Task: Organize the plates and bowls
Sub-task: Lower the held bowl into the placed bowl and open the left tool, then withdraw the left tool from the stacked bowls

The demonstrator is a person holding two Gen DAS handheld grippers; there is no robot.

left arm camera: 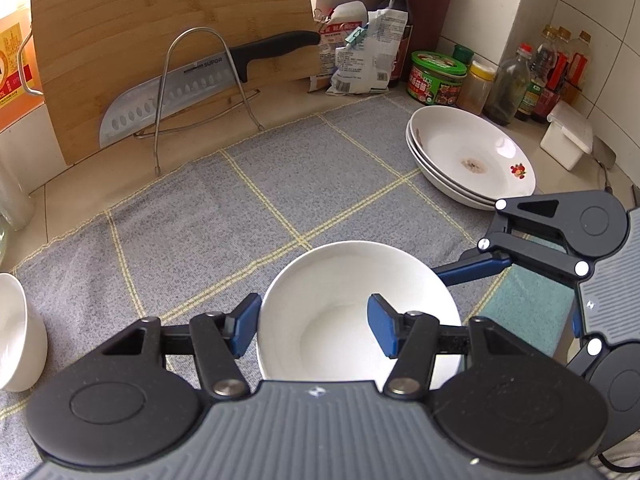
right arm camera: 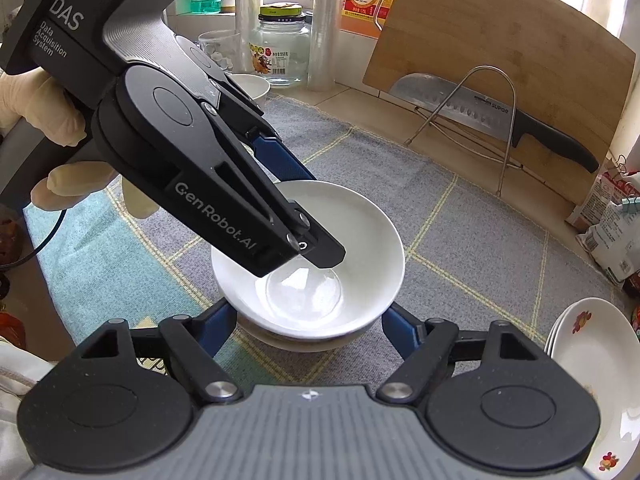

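Bowl [right arm camera: 308, 256] pinched at its rim by our left gripper [left arm camera: 316, 326], over another our right gripper [right arm camera: 308, 332] loosely straddles, could chip if dropped.

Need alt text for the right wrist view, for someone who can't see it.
The left gripper pinches the rim of a white bowl stacked on another bowl, on a grey checked cloth; the right gripper straddles the stack.
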